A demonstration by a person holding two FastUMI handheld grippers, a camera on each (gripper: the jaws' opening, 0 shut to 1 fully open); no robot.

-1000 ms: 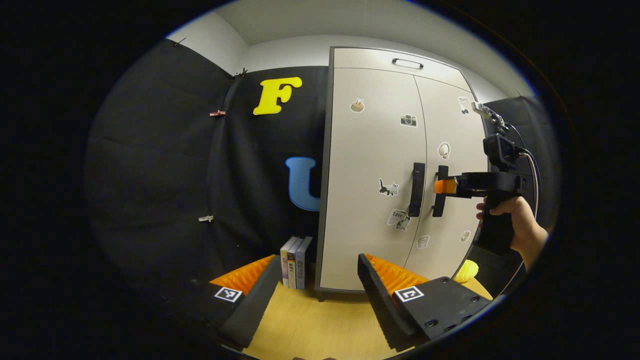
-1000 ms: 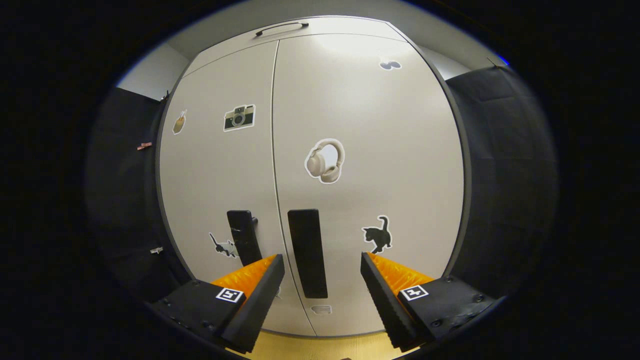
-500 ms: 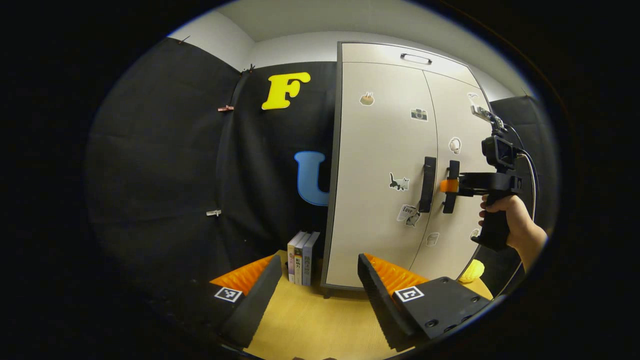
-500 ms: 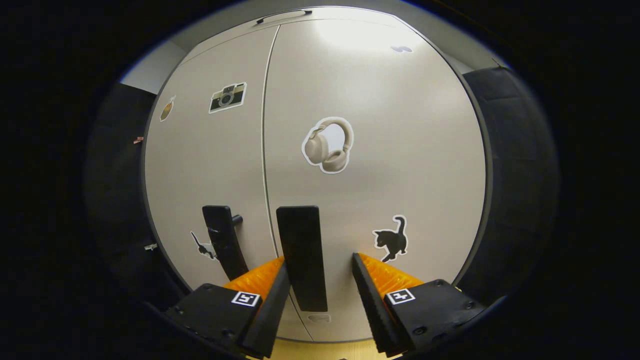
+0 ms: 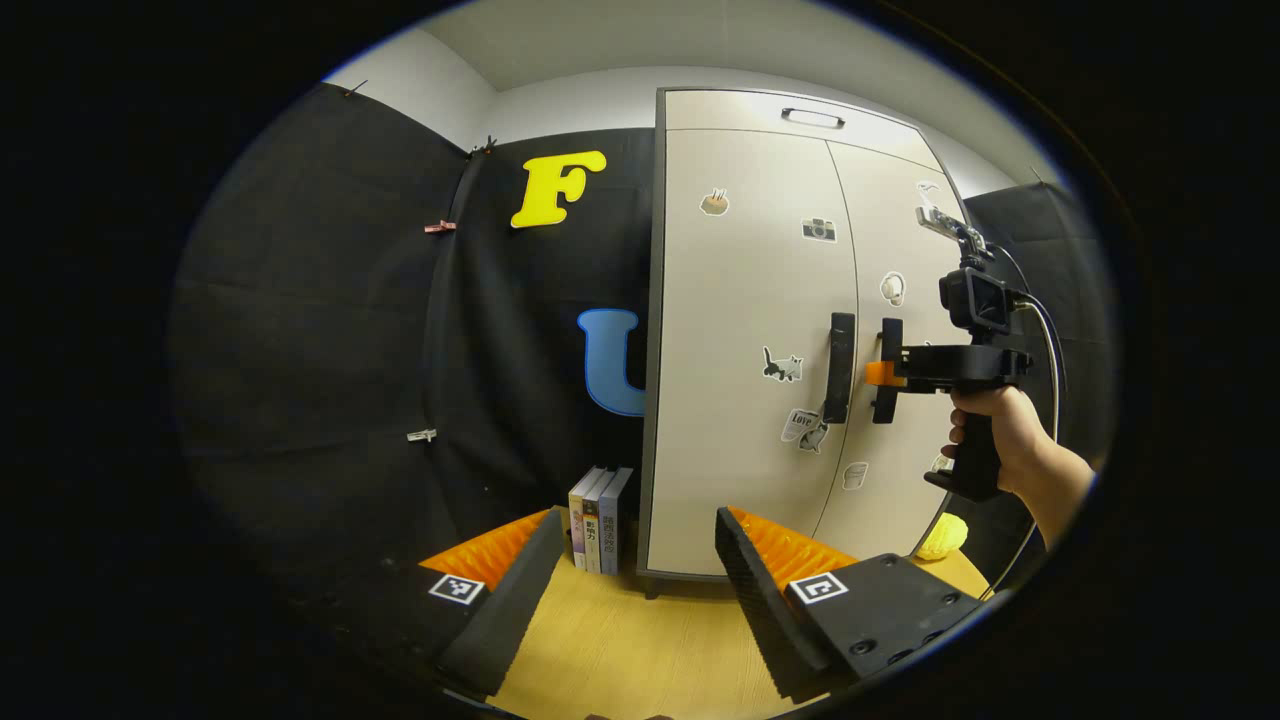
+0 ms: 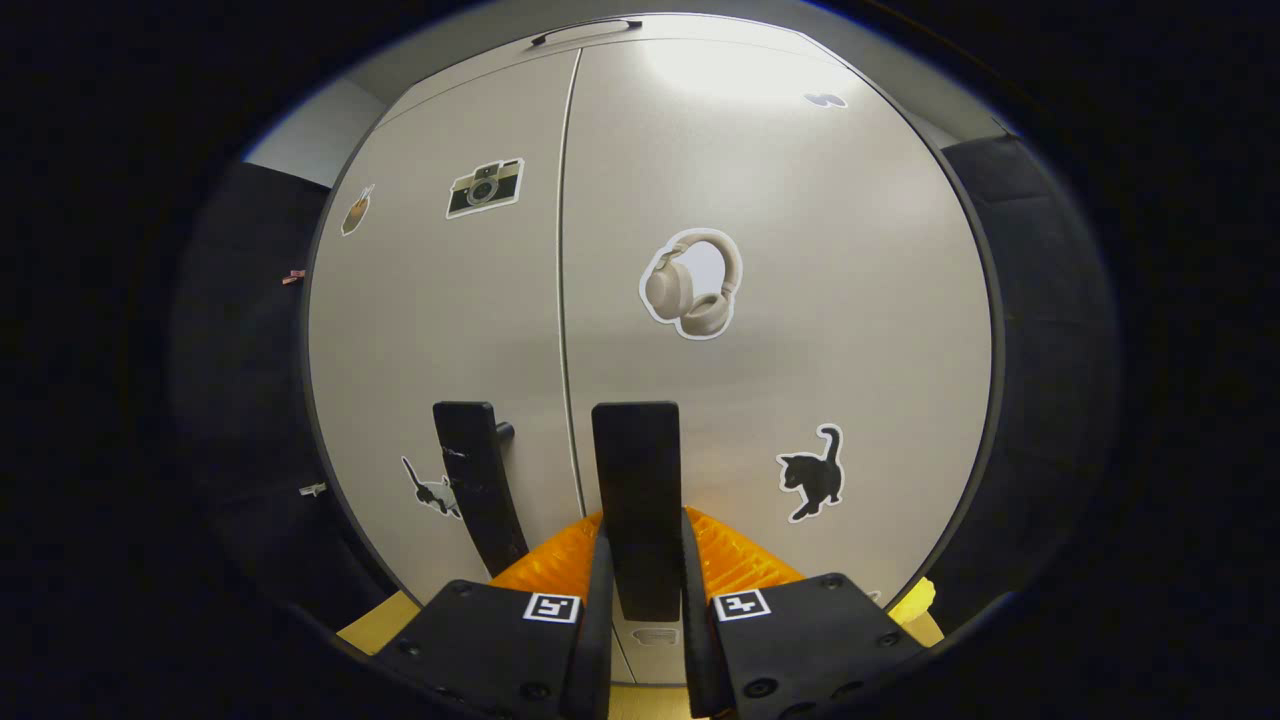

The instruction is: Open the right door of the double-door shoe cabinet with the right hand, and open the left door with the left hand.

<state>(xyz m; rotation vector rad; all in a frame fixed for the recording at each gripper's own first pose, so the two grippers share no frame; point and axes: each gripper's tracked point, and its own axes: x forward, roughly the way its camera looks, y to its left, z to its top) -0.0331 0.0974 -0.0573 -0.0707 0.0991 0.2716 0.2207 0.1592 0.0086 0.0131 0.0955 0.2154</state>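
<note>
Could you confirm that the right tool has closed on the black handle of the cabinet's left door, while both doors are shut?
Not quite: the right tool has closed on the black bar handle of the right door, not the left door's handle, as the right gripper view shows. Both pale cabinet doors do look shut.

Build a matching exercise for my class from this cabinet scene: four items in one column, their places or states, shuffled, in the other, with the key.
Items
1. right gripper
2. left gripper
3. books
4. headphones sticker

States or places
A. standing beside the cabinet
B. on the right door
C. clamped on the right door handle
D. open, away from the doors

Pairs: 1-C, 2-D, 3-A, 4-B
</note>
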